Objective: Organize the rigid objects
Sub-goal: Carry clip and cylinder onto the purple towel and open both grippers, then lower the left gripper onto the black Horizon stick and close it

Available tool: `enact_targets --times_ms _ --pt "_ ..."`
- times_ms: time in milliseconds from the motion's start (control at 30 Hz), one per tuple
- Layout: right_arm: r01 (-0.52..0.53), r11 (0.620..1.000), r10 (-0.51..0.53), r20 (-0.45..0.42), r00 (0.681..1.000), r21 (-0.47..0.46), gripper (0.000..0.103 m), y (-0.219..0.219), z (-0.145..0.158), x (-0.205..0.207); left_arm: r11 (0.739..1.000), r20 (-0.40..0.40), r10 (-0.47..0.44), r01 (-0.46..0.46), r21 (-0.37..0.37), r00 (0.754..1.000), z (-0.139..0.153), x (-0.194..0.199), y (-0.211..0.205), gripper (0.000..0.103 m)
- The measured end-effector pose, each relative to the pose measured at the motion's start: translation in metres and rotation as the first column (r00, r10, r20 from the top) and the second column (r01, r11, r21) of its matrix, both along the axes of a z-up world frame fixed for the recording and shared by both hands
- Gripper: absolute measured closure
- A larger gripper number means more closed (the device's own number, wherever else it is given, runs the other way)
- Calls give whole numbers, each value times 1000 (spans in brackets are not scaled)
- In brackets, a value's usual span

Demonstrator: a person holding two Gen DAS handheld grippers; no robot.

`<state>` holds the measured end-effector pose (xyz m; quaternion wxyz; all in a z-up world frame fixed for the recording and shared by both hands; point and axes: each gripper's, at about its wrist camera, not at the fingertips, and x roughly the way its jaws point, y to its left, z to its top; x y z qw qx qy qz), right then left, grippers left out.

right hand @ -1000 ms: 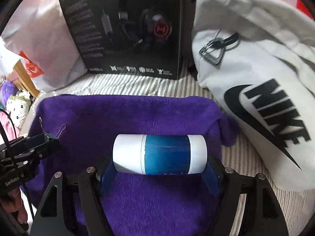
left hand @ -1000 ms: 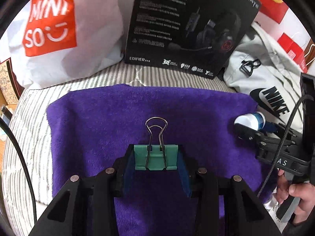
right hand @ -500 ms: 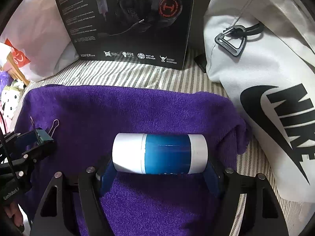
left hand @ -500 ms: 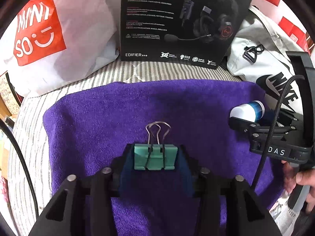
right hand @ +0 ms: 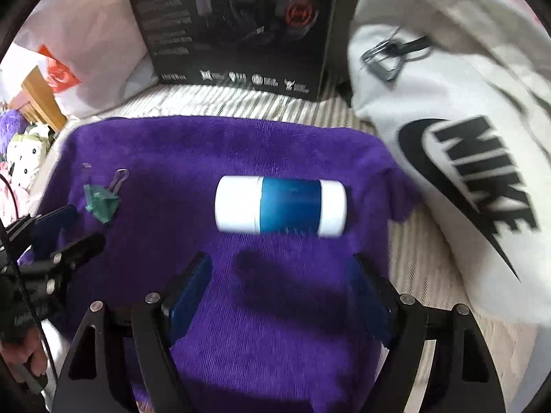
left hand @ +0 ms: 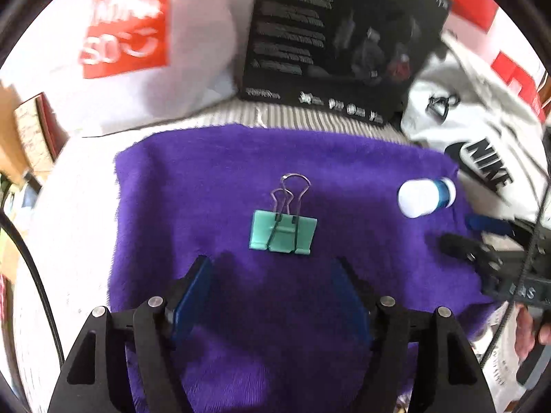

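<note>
Motion blur smeared the print on the black headset box (left hand: 344, 38) and the red logo on the white shopping bag (left hand: 127, 27); only fingertips of the person's right hand (left hand: 532, 334) showed at the 4 o'clock edge of the left wrist view. A second ago the left gripper (left hand: 275, 272) clamped the green binder clip (left hand: 283, 231), and the right gripper (right hand: 280, 273) pinched the white-and-blue cylindrical bottle (right hand: 280, 204). Now both sat free on the fuzzy purple towel (left hand: 344, 179), each at 12 o'clock beyond its gripper's blue pads, which were spreading apart with nothing between them. The clip lay flat with wire handles pointing to 12 o'clock; the smooth bottle lay on its side. A white Nike bag (right hand: 465, 137) slumped at 3 o'clock on striped fabric (right hand: 413, 261).
</note>
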<state>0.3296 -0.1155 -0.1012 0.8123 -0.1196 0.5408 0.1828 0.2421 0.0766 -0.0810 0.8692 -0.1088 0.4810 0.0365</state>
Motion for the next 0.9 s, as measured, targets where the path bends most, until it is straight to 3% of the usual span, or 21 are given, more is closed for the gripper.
enact_targets --times_ms 233,400,567,900 --pt "16 994 -21 51 998 106 23 -32 50 -59 999 52 -21 19 35 998 35 -61 -13 34" --pt "18 988 -30 80 996 153 22 -52 71 -105 998 32 -35 34 48 999 35 -112 -32 34" --pt "33 987 -45 76 996 159 22 -72 67 -155 999 -15 -28 28 18 999 13 -138 -48 34" --pt "100 987 -104 25 994 125 22 -116 42 -215 999 -64 -10 12 37 998 -12 -130 -77 34"
